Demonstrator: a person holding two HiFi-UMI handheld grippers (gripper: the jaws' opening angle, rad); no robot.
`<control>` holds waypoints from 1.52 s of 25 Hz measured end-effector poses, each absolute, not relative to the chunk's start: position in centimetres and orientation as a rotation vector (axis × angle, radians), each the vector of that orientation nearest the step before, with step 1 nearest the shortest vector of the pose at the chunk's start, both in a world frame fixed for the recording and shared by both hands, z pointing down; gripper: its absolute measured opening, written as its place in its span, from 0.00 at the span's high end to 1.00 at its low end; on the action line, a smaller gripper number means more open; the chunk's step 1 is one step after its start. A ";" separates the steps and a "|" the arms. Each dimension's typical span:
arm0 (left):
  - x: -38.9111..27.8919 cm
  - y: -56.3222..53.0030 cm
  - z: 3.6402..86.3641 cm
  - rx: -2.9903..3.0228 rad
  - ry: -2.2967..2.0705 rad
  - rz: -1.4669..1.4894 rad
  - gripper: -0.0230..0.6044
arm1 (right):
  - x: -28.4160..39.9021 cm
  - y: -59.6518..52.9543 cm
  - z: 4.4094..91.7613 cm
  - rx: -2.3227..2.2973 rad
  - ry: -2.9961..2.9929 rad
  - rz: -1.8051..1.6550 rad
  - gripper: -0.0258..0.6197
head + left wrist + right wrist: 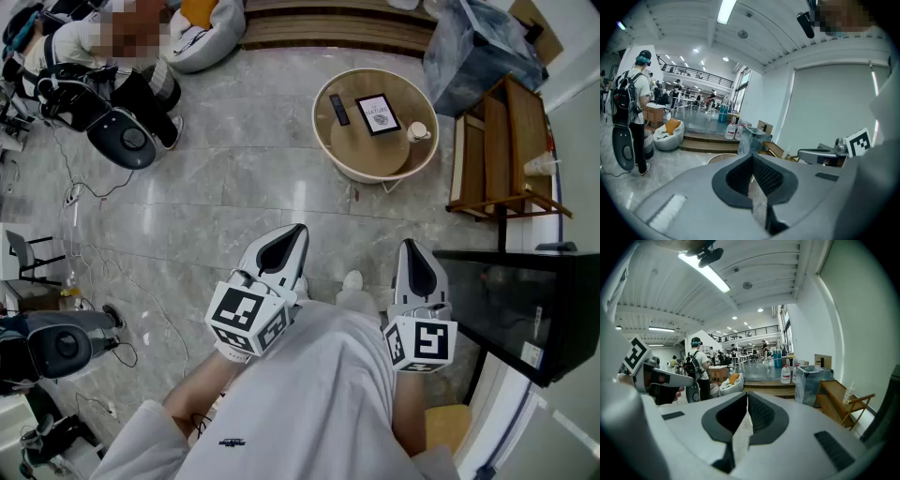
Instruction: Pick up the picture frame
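The picture frame (378, 113), black-edged with a white print, lies flat on a round wooden table (336, 158) at the far middle of the head view. A dark remote (338, 109) lies to its left and a white cup (418, 131) to its right. My left gripper (296, 231) and right gripper (410, 245) hover side by side over the floor, well short of the table and pointing toward it. Both are shut with nothing between their jaws. In the left gripper view only the table's rim (723, 158) peeks past the shut left gripper (751, 158). The right gripper (746, 397) hides the table.
A wooden folding stand (502, 150) and a plastic-wrapped bundle (478, 47) stand right of the table. A black cabinet (525, 300) sits at the right edge. At the far left are a white beanbag (202, 33), a seated person (84, 66), equipment and floor cables (94, 262).
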State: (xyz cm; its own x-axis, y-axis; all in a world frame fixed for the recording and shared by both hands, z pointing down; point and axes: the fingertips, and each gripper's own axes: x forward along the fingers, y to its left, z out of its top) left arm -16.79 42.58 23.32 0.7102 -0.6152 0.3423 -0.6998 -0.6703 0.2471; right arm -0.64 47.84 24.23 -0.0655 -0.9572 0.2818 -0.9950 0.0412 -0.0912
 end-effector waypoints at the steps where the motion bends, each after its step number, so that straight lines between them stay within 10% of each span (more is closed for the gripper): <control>1: -16.6 42.5 23.2 2.557 -1.028 0.326 0.98 | -0.4 47.9 24.2 2.042 -2.161 0.396 0.95; 32: -8.4 38.1 26.7 2.458 -1.109 0.415 0.98 | 9.2 41.8 27.3 1.934 -2.300 0.470 0.94; 38: -9.8 27.3 26.0 2.456 -1.092 0.376 0.98 | 6.6 31.5 26.5 1.856 -2.312 0.496 0.82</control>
State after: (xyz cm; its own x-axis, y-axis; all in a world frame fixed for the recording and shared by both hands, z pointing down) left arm -9.84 27.25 26.05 0.6541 -0.6379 0.4064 -0.7529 -0.6006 0.2690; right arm 6.55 31.49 26.54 -0.2316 -0.9232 0.3067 -0.9678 0.1867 -0.1689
